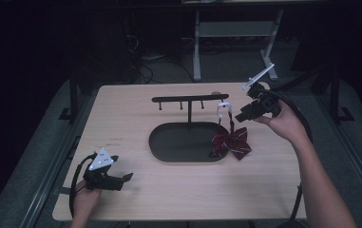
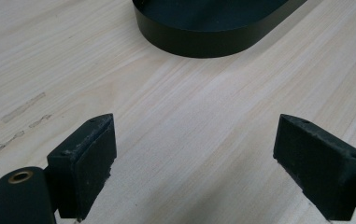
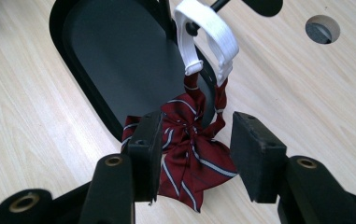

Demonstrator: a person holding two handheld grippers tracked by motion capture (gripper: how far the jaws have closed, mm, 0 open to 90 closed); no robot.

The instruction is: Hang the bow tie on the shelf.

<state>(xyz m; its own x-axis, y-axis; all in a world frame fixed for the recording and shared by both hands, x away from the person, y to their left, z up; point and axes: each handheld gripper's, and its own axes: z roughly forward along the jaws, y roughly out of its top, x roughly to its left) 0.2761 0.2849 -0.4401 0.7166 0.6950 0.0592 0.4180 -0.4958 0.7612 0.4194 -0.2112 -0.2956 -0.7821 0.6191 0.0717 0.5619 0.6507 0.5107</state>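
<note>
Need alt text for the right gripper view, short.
A dark red striped bow tie hangs by its white strap from a black stand, draped over the tray's rim onto the wooden table, seen between the open right gripper.

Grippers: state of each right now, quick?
Left gripper: open, nothing between the fingers, bare table ahead.
Right gripper: open, holding nothing; the bow tie hangs from the stand beyond the fingers.
</note>
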